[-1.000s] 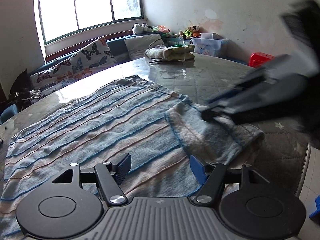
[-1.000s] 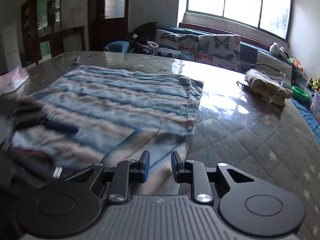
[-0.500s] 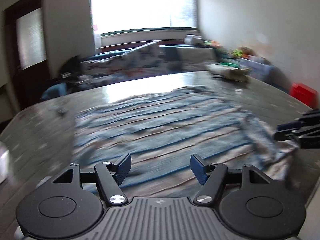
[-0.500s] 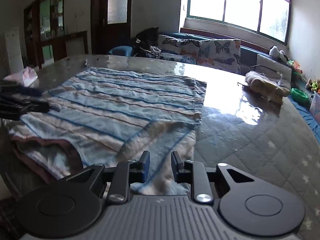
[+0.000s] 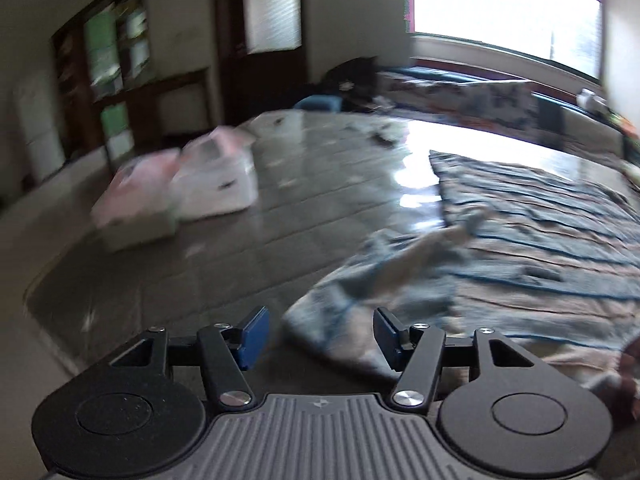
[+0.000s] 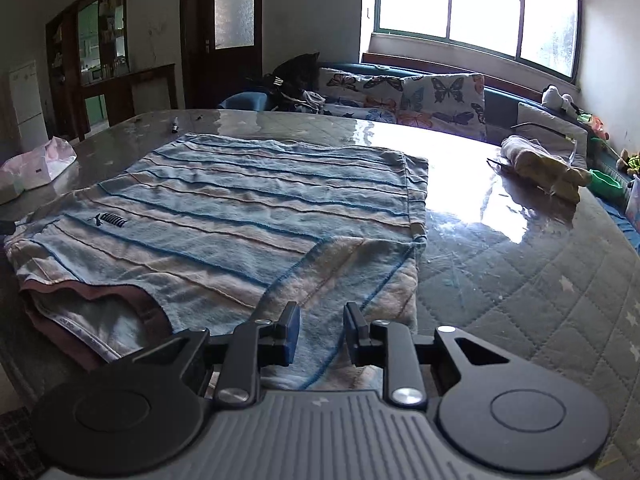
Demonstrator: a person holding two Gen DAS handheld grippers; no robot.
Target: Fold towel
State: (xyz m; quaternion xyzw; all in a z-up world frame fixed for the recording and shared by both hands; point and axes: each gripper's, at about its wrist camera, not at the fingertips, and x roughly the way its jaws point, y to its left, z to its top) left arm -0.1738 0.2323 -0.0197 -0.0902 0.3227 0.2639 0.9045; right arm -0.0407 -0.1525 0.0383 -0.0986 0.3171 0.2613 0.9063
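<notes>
We see the towel (image 6: 224, 216) flat, stripes running left-right. Left gripper (image 5: 320, 336) closing, a corner between unpressed pads. Right gripper (image 6: 322, 334) narrowly parted over the near edge.

Both wrist views low, close (sharing towel (image 5: 540, 248))

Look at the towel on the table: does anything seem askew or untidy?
Yes. The towel's near right corner is flipped back over itself, and its near left edge lies bunched, showing a pinkish underside.
</notes>
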